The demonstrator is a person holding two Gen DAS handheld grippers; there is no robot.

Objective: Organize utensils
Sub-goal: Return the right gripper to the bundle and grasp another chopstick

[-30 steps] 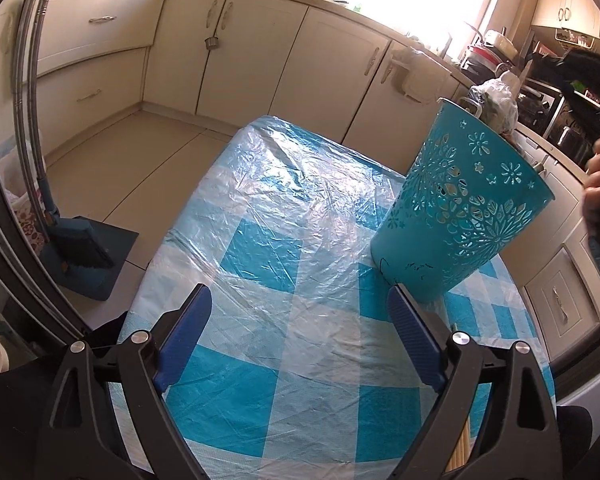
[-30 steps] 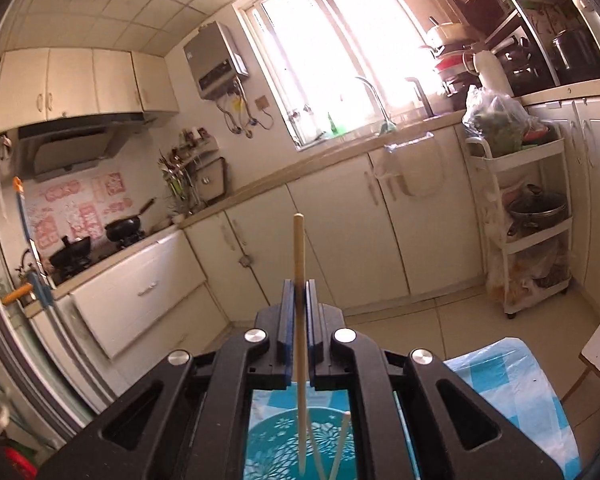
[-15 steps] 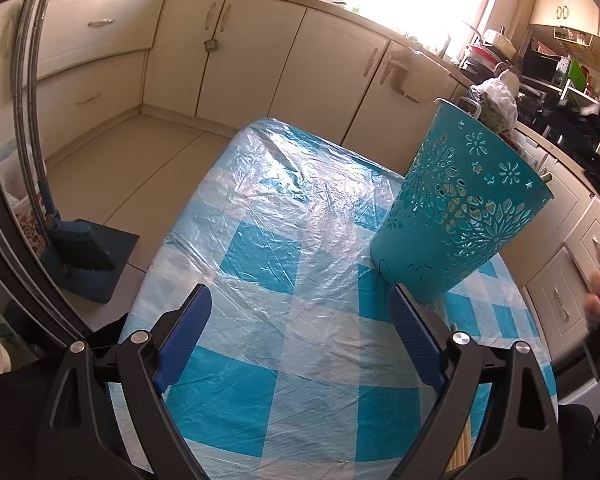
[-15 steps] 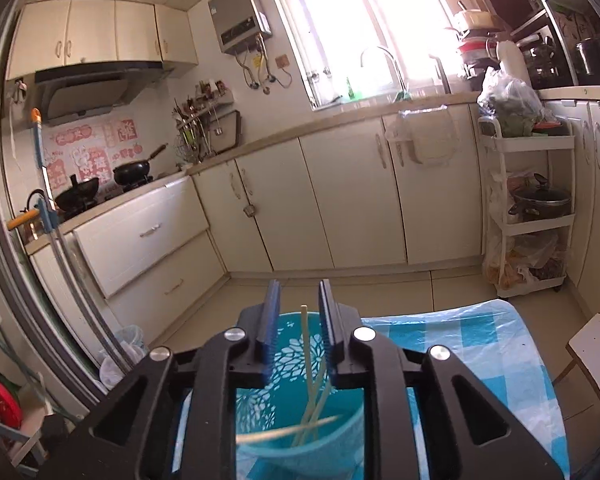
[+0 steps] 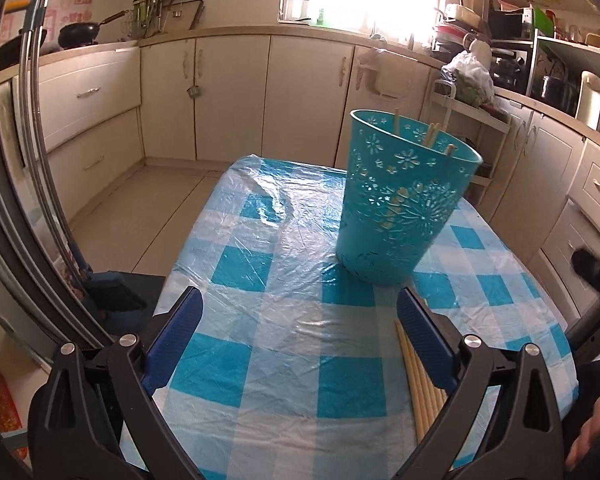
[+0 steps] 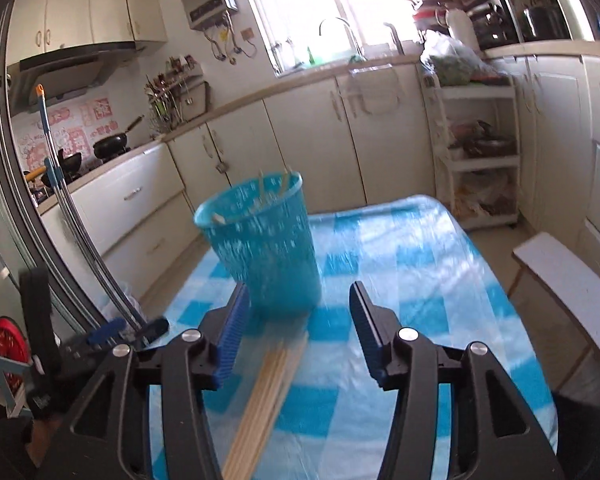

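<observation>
A teal perforated basket (image 5: 404, 200) (image 6: 264, 248) stands upright on the blue-and-white checked table (image 5: 284, 240), with several wooden chopsticks (image 5: 432, 134) (image 6: 260, 188) leaning inside it. A bundle of loose chopsticks (image 5: 416, 376) (image 6: 268, 392) lies flat on the cloth, nearer than the basket. My left gripper (image 5: 298, 304) hovers over the cloth with its jaws opening wide and nothing between them; its right finger hides part of the bundle. My right gripper (image 6: 299, 300) sits low in front of the basket, its jaws opening and empty, the bundle lying below them.
Kitchen cabinets (image 5: 236, 96) ring the table. A white trolley rack (image 6: 472, 152) and a white stool (image 6: 560, 280) stand to the right. A mop handle (image 6: 80, 220) and a dark dustpan (image 5: 112, 296) are on the left. A person's hand (image 5: 592, 440) shows at bottom right.
The right gripper let its chopstick drop into the basket, opened, and came back and down to table height. The left gripper lifted and drew back, so the loose bundle now shows.
</observation>
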